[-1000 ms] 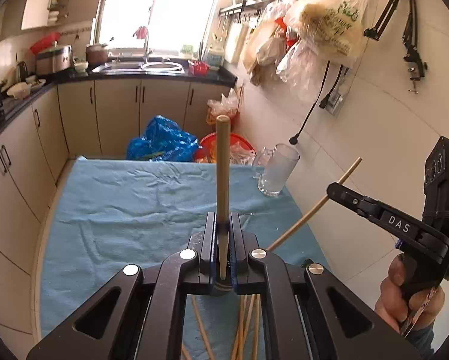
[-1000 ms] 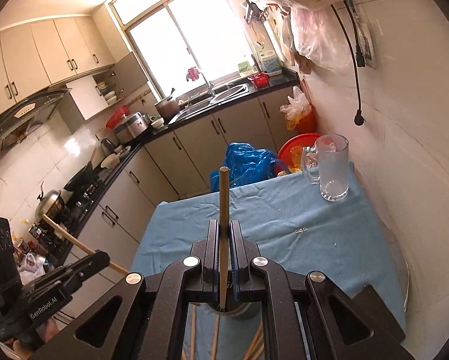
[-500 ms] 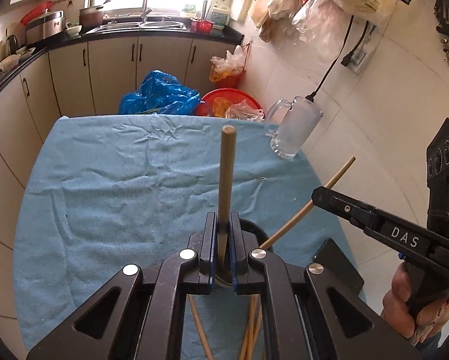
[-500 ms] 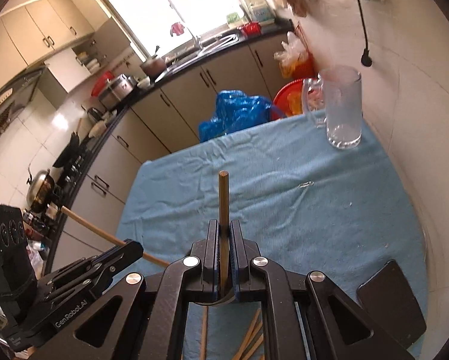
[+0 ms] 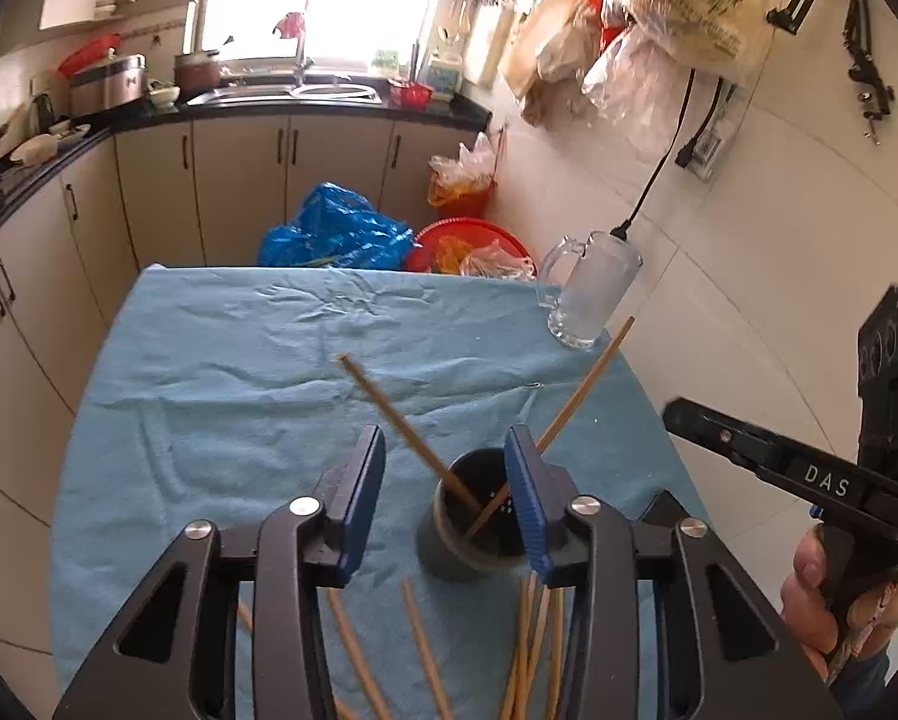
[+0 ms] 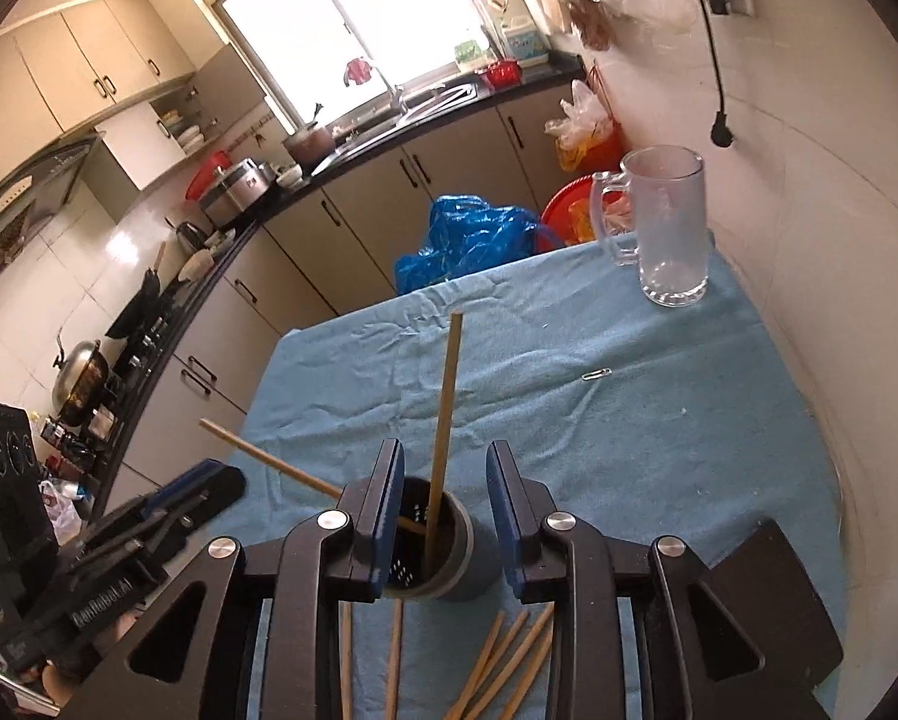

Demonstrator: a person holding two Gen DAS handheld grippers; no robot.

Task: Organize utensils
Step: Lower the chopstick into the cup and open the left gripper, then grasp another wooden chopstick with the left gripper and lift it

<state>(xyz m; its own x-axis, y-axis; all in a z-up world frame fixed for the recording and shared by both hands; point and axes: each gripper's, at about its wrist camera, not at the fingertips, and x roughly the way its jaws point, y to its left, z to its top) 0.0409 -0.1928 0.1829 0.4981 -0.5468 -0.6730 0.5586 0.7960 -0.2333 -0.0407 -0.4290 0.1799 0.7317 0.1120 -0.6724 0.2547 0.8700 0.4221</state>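
Chopsticks are still lying loose on the blue cloth at the near edge of the counter, right under both cameras, presumably waiting their turn. Just beyond them the dark holder cup is standing upright, and two chopsticks are leaning in it: one tilting away to the left, the other tilting right. Over the cup, the left hand-held gripper is standing with its jaws parted and nothing between the blue pads, and the right hand-held gripper is likewise apart, its stick rising free between the jaws without touching either pad. Both pairs of jaws have just been opening, which reads as letting go so the sticks drop in and rest against the rim. Farther off, a glass mug is sitting near the counter's far right corner, well clear of the work.
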